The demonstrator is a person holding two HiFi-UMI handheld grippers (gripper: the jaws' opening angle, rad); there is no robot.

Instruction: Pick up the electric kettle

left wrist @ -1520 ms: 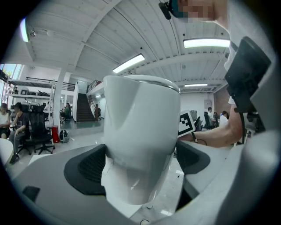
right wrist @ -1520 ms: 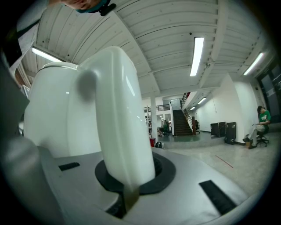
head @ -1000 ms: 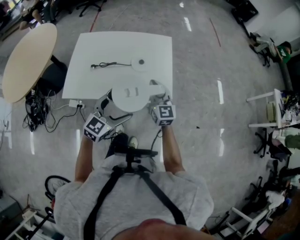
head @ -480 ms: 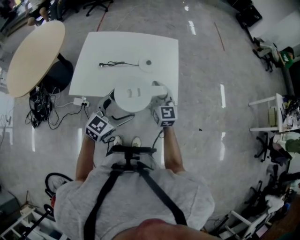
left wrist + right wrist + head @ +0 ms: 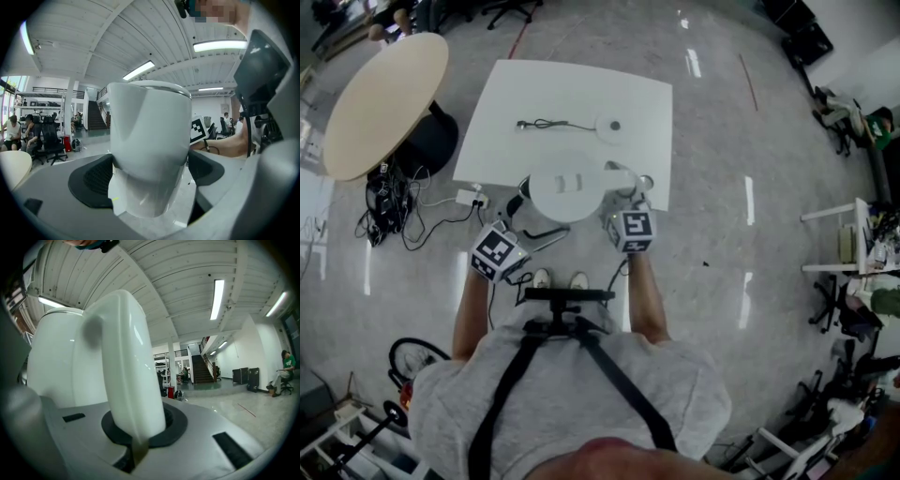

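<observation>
Between both grippers, over the table's (image 5: 581, 89) near edge, kettle (image 5: 565, 192): rigid, smooth plastic, likely slippery, heavy if filled. Left gripper (image 5: 521, 204) clamps its body, right gripper (image 5: 623, 190) pinches the handle (image 5: 126, 371), the surest hold.

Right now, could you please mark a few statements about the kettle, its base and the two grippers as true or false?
1. The electric kettle sits on its power base. False: the base lies alone on the white table, and the kettle is held off it, over the table's near edge.
2. The right gripper is closed on the kettle's handle. True.
3. The left gripper is empty. False: its jaws press the kettle's lower body from both sides.
4. A round beige table stands beside the white table. True.
5. The base's cord hangs over the table's edge. False: it lies on the tabletop.
</observation>
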